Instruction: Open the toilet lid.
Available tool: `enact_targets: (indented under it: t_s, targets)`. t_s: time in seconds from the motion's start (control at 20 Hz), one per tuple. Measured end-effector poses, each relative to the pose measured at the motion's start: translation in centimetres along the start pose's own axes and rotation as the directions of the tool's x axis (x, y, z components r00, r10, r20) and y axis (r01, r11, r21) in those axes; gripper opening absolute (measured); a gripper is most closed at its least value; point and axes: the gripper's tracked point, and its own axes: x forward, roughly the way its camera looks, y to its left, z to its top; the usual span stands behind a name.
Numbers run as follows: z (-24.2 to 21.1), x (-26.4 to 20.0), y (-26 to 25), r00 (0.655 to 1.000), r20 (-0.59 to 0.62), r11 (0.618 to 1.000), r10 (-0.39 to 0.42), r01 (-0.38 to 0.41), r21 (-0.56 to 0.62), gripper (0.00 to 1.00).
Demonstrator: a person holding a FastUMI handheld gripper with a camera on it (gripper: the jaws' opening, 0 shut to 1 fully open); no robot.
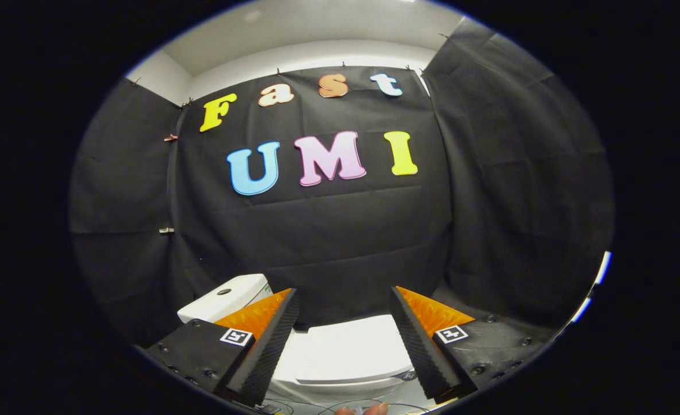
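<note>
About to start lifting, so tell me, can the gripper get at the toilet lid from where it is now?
Probably yes. The gripper is open, and the closed toilet lid lies between and just below its fingers with nothing in between. The tank sits off to the side, out of the way.

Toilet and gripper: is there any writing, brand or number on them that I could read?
Toilet lid: no text.
Cistern: no text, just a plain round button.
Gripper, jaws open with the closed lid between them: a square black-and-white marker on each, a pattern, not words.
</note>
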Motion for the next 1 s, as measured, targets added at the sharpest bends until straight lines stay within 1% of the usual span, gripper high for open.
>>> enact_targets:
  t_s: [0.15,0.3,0.4,0.6,0.7,0.8,1.0]
  targets:
    - [-3.1,2.3,-2.5,1.0,-0.026,0.996,-0.012,0.014,0.086,0.99]
    - [-5.7,4.4,-4.7,0.999,-0.031,0.982,-0.015,0.02,0.189,0.99]
    - [-7.2,5.4,-6.3,1.0,-0.018,0.967,-0.013,0.017,0.254,0.99]
    - [-10.4,7.5,-9.3,1.0,-0.008,0.923,-0.015,0.017,0.384,0.99]
    - [-12.4,8.4,-11.0,1.0,-0.005,0.897,-0.007,0.008,0.443,0.99]
    - [-14.5,8.9,-12.5,1.0,-0.016,0.854,0.004,0.005,0.521,0.99]
    - [-19.9,9.3,-15.6,0.997,-0.077,0.767,-0.001,0.05,0.639,0.99]
